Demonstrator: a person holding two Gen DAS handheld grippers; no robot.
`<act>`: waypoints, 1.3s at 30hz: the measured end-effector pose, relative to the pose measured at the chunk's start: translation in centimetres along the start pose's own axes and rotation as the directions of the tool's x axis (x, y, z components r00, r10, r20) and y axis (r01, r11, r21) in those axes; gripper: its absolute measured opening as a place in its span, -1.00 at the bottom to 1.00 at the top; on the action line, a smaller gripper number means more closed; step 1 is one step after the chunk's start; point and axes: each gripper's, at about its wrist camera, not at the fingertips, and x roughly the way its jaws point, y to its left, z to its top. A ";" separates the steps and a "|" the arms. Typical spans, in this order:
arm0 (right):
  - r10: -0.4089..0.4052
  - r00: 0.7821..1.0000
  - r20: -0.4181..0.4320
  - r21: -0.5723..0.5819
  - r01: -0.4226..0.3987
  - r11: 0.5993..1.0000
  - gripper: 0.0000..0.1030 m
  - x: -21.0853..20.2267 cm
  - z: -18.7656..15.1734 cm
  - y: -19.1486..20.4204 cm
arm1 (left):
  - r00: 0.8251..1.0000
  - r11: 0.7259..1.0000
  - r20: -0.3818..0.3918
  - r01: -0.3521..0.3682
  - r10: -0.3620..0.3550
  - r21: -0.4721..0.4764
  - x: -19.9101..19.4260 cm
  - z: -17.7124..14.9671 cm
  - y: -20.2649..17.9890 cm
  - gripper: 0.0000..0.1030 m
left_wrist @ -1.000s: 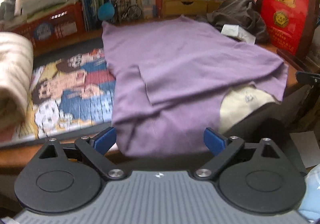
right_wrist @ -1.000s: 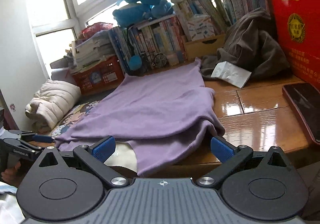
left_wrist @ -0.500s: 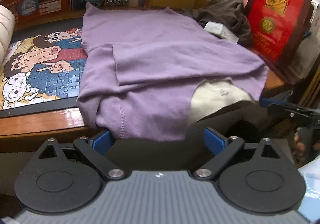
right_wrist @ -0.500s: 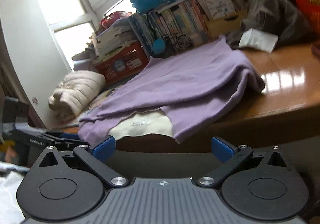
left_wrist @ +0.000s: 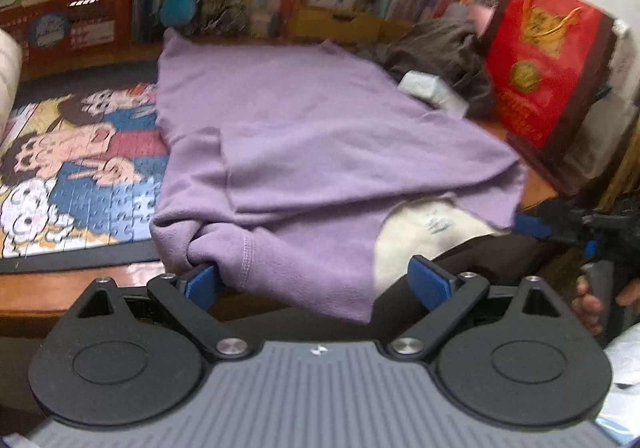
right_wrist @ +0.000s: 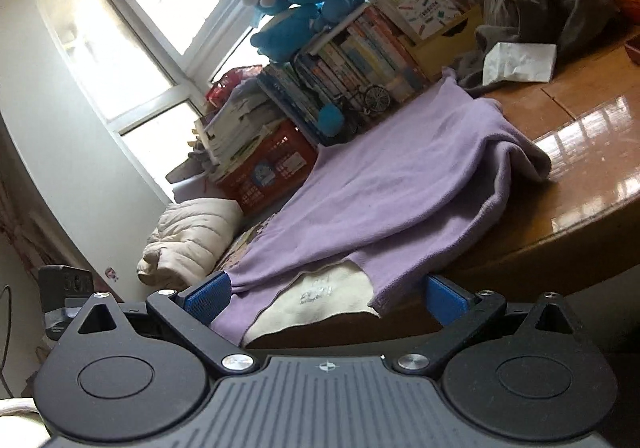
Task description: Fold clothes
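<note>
- Purple top (left_wrist: 320, 152): spread on the wooden table (right_wrist: 592, 184), collar end hanging over the near edge, cream lining (left_wrist: 424, 228) showing at the neck opening; far hem close to the row of books (right_wrist: 360, 60) along the far edge.
- Folding done, as far as can be judged: one sleeve lies across the chest and both sides look turned inward. Lengthwise folds appear not yet made.
- Left gripper (left_wrist: 320, 280): jaws spread wide, nothing between them; the left blue pad (left_wrist: 200, 282) sits just under the bunched shoulder fold at the near edge, contact uncertain.
- Right gripper (right_wrist: 326, 294): jaws likewise wide apart, holding nothing, level with the hanging collar edge below the near edge.
- Jigsaw puzzle (left_wrist: 72, 176): flat on the table, partly under the top's left side.
- Grey garment (right_wrist: 536, 0): heaped at the far right corner, unfolded; white packet (right_wrist: 520, 62) beside it.
- Red bag (left_wrist: 548, 60): upright at the right edge.
</note>
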 end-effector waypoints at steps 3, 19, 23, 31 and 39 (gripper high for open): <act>-0.050 0.999 -0.004 -0.034 0.050 0.998 0.96 0.4 0.2 0.6 | 0.999 0.998 -0.014 -0.046 0.046 -0.042 0.4 0.5 0.2 0.67; -0.239 0.970 -0.042 -0.024 0.238 0.971 -0.86 2.0 0.9 -0.5 | 1.000 0.995 -0.016 -0.020 0.018 -0.102 0.2 2.0 1.4 -0.65; -0.225 0.974 -0.010 -0.068 0.224 0.972 -0.86 1.5 1.5 0.2 | 0.999 0.997 0.033 -0.004 0.007 -0.082 -1.0 3.1 1.1 -0.67; -0.321 0.944 0.083 -0.697 0.285 0.658 0.09 0.9 0.5 4.1 | 0.999 0.999 0.027 -0.031 0.032 -0.033 -0.8 4.0 1.2 -0.66; -0.334 0.937 -0.101 -0.989 -0.058 0.135 0.38 3.2 -2.0 6.0 | 1.000 0.998 0.027 -0.001 0.003 -0.070 -0.6 5.8 2.5 -0.66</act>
